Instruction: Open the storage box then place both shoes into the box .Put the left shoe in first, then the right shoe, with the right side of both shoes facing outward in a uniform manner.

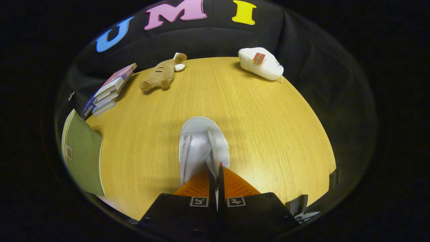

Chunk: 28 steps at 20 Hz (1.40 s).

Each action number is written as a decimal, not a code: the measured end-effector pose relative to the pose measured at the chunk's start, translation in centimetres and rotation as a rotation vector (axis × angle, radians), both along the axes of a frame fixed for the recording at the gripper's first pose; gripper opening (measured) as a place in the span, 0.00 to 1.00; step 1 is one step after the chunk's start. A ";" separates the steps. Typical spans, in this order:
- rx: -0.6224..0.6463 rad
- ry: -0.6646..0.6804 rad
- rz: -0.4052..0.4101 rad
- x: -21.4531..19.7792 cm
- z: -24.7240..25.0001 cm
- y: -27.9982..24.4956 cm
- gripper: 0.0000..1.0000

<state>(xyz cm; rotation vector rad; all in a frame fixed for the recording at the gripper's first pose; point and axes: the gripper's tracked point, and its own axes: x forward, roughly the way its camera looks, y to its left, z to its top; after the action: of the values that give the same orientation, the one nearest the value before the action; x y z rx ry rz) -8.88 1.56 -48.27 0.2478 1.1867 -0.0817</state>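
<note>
A white shoe [198,144] hangs over the wooden table [262,127], toe pointing away from me. My gripper [216,171] is shut on the shoe's right upper edge near the collar, with the thin white wall pinched between the two orange fingers [235,185]. The heel end of the shoe is hidden behind the fingers. A green flat box or lid [82,151] lies at the table's left edge, partly cut off.
A stack of books [109,90] sits at the far left. A brown plush toy [161,75] lies at the far edge, and a white pouch [260,64] rests at the far right. Black fixtures [299,203] stand by the near right edge.
</note>
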 end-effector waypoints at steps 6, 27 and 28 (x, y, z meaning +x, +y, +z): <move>-0.038 0.011 -0.007 1.2 -1.9 -1.1 0.13; 0.575 -0.148 -0.002 7.8 24.5 21.3 0.05; 0.596 -0.142 0.019 7.9 25.7 23.3 0.05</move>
<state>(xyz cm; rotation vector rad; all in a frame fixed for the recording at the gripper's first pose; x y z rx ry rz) -1.00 24.90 -22.55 0.7525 1.0479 0.3074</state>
